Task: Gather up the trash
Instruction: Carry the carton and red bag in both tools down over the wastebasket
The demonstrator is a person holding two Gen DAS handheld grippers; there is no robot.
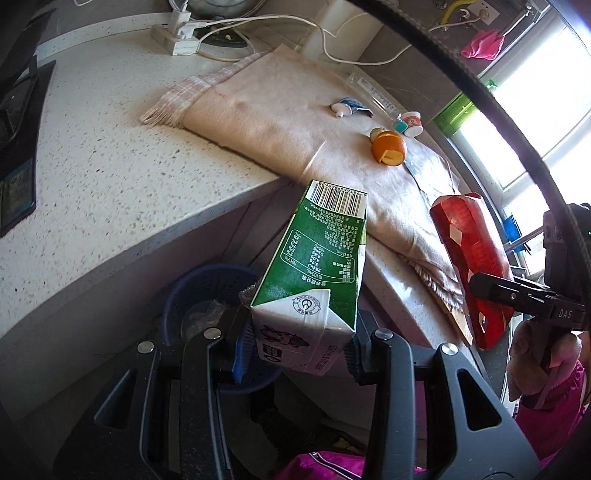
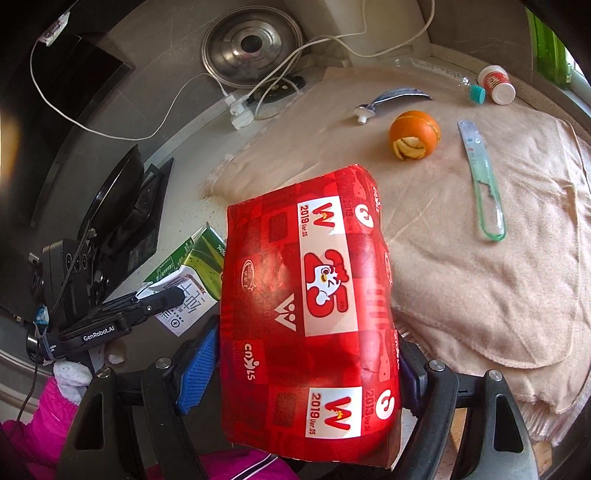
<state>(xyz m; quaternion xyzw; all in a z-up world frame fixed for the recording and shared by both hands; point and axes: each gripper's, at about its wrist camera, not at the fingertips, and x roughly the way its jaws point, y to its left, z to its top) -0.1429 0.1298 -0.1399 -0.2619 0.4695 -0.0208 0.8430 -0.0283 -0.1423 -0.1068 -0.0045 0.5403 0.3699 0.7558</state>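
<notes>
My left gripper (image 1: 299,354) is shut on a green and white milk carton (image 1: 314,269), held off the counter edge above a dark blue bin (image 1: 207,291) on the floor. My right gripper (image 2: 306,365) is shut on a crushed red paper cup (image 2: 310,306), which also shows at the right of the left wrist view (image 1: 472,266). The carton shows in the right wrist view (image 2: 188,273) beside the left gripper. On the beige towel (image 2: 480,266) lie an orange peel (image 2: 413,134), a squeezed tube (image 2: 388,99), a small white bottle (image 2: 496,83) and a green plastic strip (image 2: 480,177).
A speckled white counter (image 1: 103,177) holds a power strip (image 1: 177,35) with white cables. A steel pot lid (image 2: 251,46) stands at the back, a black stove (image 1: 18,147) at the left. A window is at the right.
</notes>
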